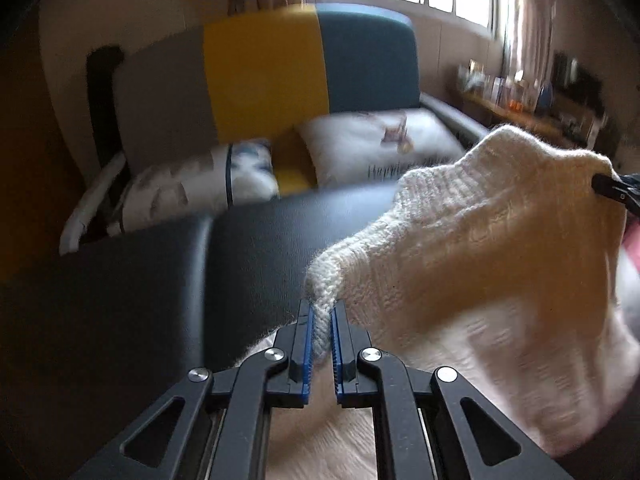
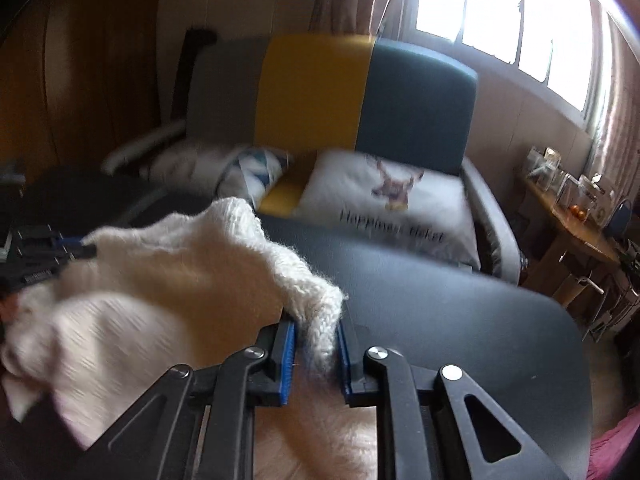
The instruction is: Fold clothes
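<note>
A cream knitted sweater (image 1: pixel 472 248) is stretched in the air between my two grippers, above a dark table (image 1: pixel 256 248). My left gripper (image 1: pixel 321 312) is shut on one ribbed edge of the knit. The right gripper (image 1: pixel 612 190) shows at the far right of the left wrist view, clamped on the other end. In the right wrist view my right gripper (image 2: pixel 317 326) is shut on a bunched edge of the sweater (image 2: pixel 168 280), and the left gripper (image 2: pixel 76 250) holds the opposite end at the left. The cloth sags between them and hangs below both.
Behind the dark table (image 2: pixel 460 320) stands a sofa (image 1: pixel 280 80) with grey, yellow and teal panels and white printed pillows (image 2: pixel 384 196). A cluttered wooden side table (image 2: pixel 576 220) sits at the right under a bright window (image 2: pixel 520 20). Pink fabric (image 2: pixel 616 440) shows at the lower right.
</note>
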`<state>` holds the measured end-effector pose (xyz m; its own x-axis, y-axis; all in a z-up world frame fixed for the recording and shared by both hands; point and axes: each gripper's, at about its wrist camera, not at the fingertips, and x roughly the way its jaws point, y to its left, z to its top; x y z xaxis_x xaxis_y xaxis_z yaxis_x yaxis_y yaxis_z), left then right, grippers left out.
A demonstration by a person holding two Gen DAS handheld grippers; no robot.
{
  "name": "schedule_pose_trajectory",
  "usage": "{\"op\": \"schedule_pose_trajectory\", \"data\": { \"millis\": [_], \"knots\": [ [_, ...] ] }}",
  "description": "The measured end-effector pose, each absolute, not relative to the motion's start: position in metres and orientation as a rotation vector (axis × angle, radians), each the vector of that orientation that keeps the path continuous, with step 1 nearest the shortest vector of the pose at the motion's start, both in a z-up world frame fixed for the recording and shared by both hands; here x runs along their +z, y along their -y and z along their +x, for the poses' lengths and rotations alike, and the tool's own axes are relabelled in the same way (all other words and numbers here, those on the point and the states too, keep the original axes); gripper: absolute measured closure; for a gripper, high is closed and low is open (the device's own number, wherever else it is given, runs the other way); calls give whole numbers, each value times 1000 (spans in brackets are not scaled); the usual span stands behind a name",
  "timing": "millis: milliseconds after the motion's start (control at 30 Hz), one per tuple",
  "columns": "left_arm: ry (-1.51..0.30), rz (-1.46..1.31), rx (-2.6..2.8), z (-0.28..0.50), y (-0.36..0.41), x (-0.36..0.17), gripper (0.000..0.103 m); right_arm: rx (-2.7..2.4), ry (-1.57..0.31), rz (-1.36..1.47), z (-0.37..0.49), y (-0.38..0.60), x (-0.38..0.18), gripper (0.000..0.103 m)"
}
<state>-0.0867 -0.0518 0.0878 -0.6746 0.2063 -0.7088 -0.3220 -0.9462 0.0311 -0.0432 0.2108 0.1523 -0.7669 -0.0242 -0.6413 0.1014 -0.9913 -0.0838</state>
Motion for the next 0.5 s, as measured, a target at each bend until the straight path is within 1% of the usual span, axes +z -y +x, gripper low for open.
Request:
{"op": "schedule_pose_trajectory", "data": {
  "millis": [167,500],
  "knots": [
    [-151,-876,2661,-52,53,158,95,-2923,-157,866,-18,-202,214,87],
    [-70,-502,2632,26,57,295,95,-2940,-108,495,35,-164,338,89]
  ]
}}
